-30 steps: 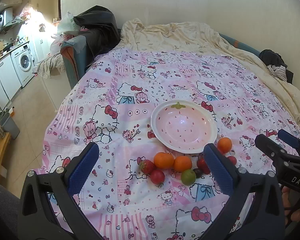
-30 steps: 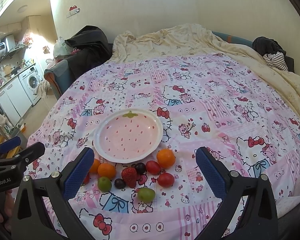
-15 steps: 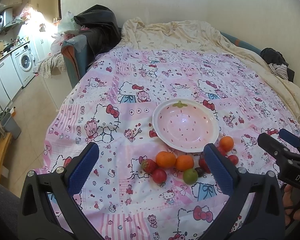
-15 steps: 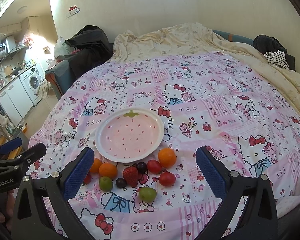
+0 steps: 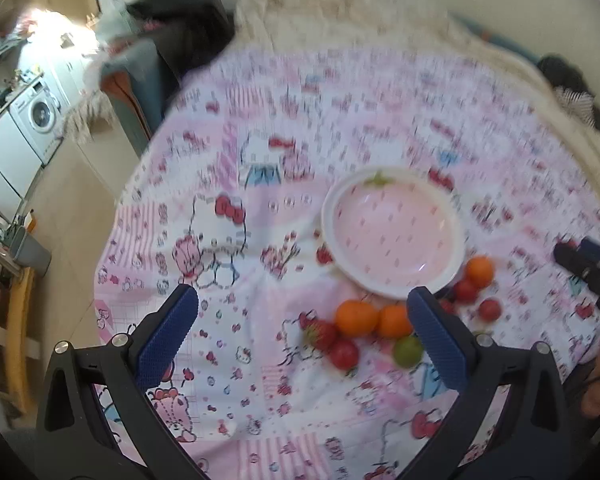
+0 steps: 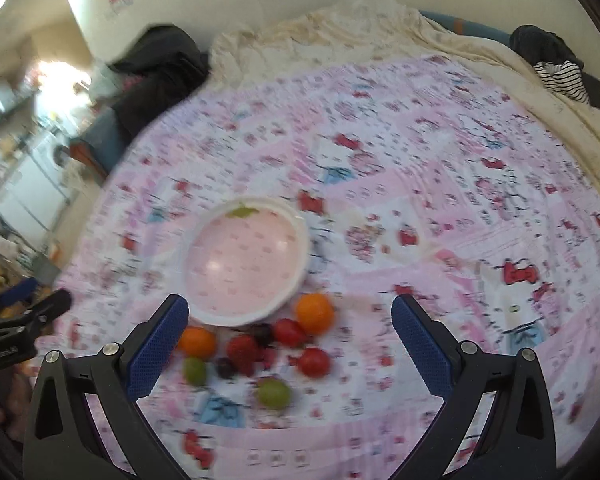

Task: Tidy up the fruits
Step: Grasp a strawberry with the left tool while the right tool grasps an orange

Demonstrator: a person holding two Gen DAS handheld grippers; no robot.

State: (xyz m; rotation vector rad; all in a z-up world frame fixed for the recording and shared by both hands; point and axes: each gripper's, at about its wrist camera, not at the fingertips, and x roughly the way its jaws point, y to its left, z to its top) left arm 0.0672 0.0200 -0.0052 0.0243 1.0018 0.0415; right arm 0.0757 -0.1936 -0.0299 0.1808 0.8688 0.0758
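Both grippers, left (image 5: 300, 320) and right (image 6: 290, 328), hover wide open above the fruits (image 6: 256, 348), just beside the plate (image 6: 300, 240).

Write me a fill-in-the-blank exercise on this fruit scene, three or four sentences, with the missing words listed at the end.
1. The pink plate holds ____ fruit.
2. The fruits lie on the patterned bedspread, on the side of the plate nearer the ____.
3. Both the left gripper and the right gripper have their jaws ____.
4. In the right wrist view, the fruit lying nearest the camera is a grape coloured ____.

Missing words: no; cameras; open; green
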